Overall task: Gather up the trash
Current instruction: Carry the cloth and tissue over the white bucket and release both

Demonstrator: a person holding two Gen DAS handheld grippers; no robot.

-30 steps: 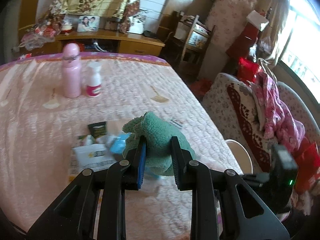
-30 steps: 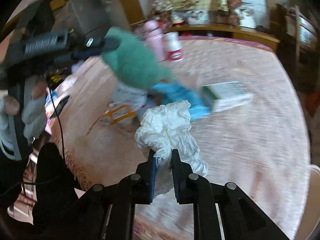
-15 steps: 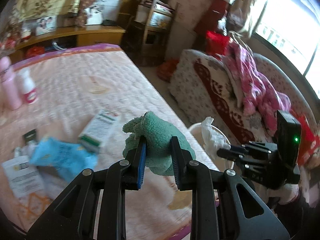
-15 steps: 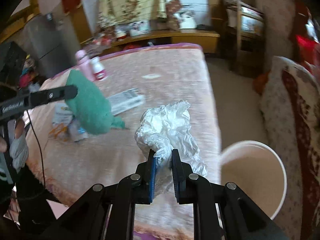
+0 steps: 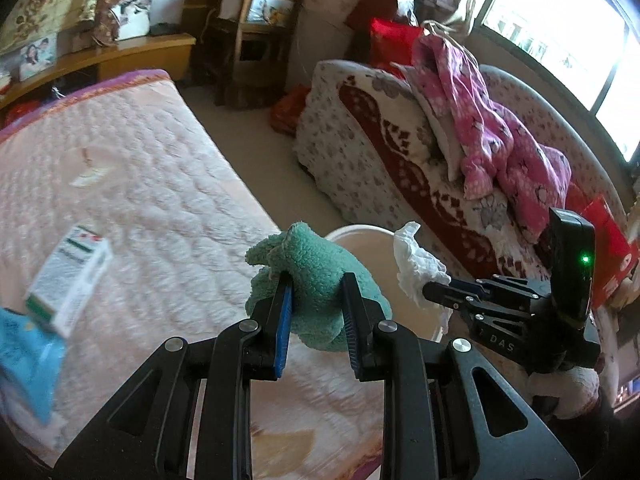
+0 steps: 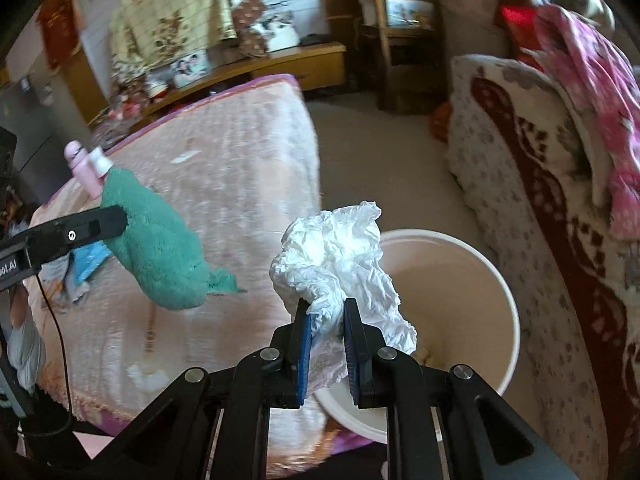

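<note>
**Both tongs loaded above the bin**

Far left of the left tongs, on the pink quilted bed cover (image 5: 152, 184): a crumpled blue plastic wrapper (image 5: 24, 364), then a white-and-green cardboard box (image 5: 68, 280) lying flat just beside it. Seen from the right wrist, past the left tongs: a pink plastic bottle (image 6: 82, 168) touching a smaller white bottle (image 6: 100, 162), both upright on the bed.

Left tongs (image 5: 316, 320): clamped on a fluffy teal-green fleece cloth (image 5: 316, 276), bunched between the blue-lined fingers (image 5: 283, 328) and bulging above them, held in the air over the bed's edge. Directly beyond the cloth, partly hidden by it: the rim of a round cream plastic bin (image 5: 360, 232) on the floor.

Right tongs (image 6: 324, 340): squeezed on a crumpled white paper tissue (image 6: 336, 256), a narrow fold pinched between the blue pads (image 6: 305, 348), the rest billowing above and to the right. Tissue hanging over the near-left part of the bin's (image 6: 506, 312) open mouth. Bin interior mostly bare cream; a small scrap near the bottom, too unclear to name.

Right of both tongs: a floral-patterned sofa (image 6: 532, 208) with a pink printed garment (image 5: 492, 120) heaped on it.
</note>
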